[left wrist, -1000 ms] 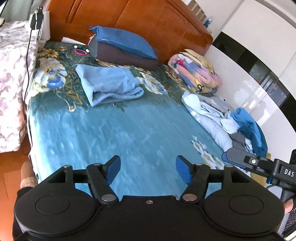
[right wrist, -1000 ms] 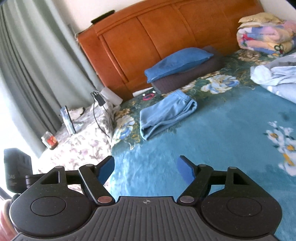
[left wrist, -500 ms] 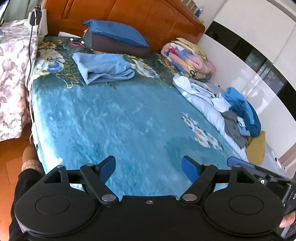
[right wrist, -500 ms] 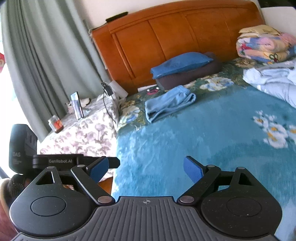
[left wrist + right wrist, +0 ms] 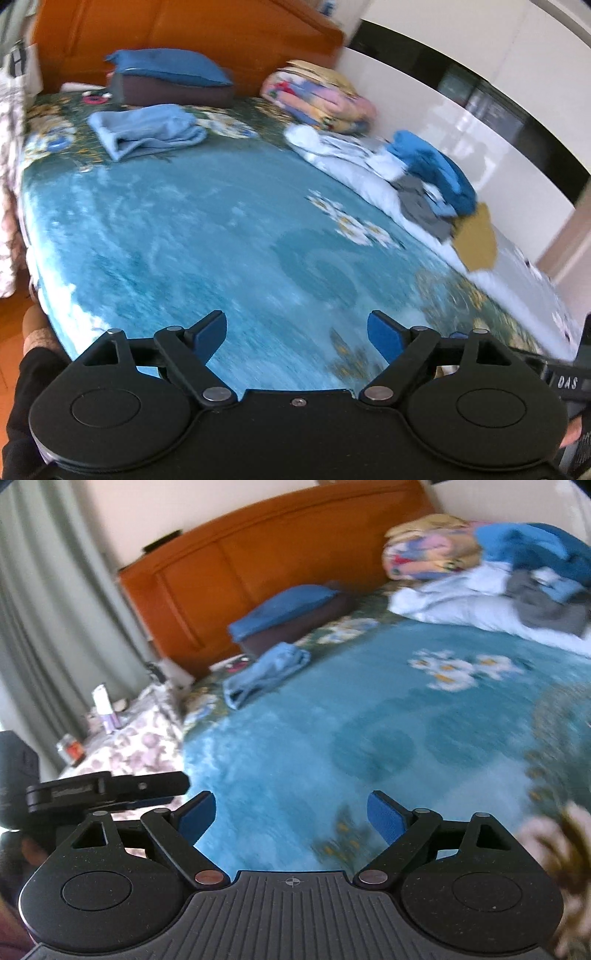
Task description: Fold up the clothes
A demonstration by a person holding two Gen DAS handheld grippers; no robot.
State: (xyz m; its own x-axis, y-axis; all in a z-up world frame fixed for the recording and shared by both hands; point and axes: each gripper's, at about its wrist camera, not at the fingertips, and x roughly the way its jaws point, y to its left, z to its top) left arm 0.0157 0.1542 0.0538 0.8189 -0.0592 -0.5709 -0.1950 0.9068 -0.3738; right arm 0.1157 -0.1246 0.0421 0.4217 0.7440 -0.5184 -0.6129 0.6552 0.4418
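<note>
Both grippers hover level over the bed (image 5: 184, 229), side by side: left gripper (image 5: 296, 334) and right gripper (image 5: 291, 812) with fingers spread, empty. Folded blue garment (image 5: 146, 129) lies at 11 o'clock; unfolded clothes pile (image 5: 417, 177) at 2 o'clock.

A light blue garment (image 5: 147, 129) lies folded into a thick, soft rectangle near the head of the bed (image 5: 184, 240), just in front of the stacked pillows, its rolled edges facing the foot of the bed. Well apart from it, along the far side of the bed, a loose heap of unfolded clothes (image 5: 417, 177) sprawls: pale blue-white pieces (image 5: 332, 151) at the bottom, a bright blue garment (image 5: 436, 166) crumpled on top, a grey item (image 5: 421, 210) beside it, and a mustard-yellow piece (image 5: 476, 240) at the nearer end. The middle of the bed between the two lies bare.
</note>
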